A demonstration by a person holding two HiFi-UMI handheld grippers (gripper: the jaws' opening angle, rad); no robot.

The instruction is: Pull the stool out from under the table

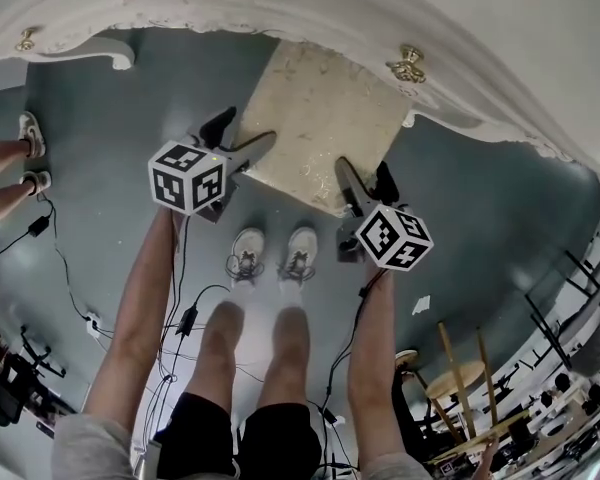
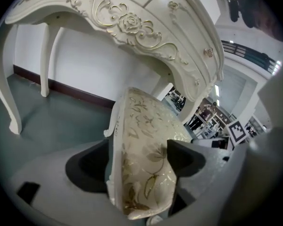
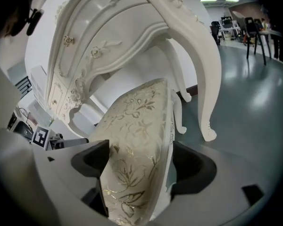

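Note:
The stool (image 1: 320, 118) has a cream seat with a gold leaf pattern and stands half under the white carved table (image 1: 280, 8). In the head view my left gripper (image 1: 242, 140) reaches the seat's near left corner and my right gripper (image 1: 365, 183) its near right corner. In the left gripper view the seat's edge (image 2: 141, 173) runs between the wide-apart jaws of the left gripper (image 2: 139, 164), which stand on either side without clamping it. The right gripper (image 3: 139, 161) stands the same way, open around the seat's edge (image 3: 132, 173). The stool's legs are mostly hidden.
The person's shoes (image 1: 275, 253) stand just in front of the stool. Cables (image 1: 185, 318) trail on the grey-green floor. The table's curved legs (image 2: 12, 102) (image 3: 207, 88) flank the stool. A wooden stool (image 1: 455, 378) stands at lower right, another person's feet (image 1: 30, 138) at left.

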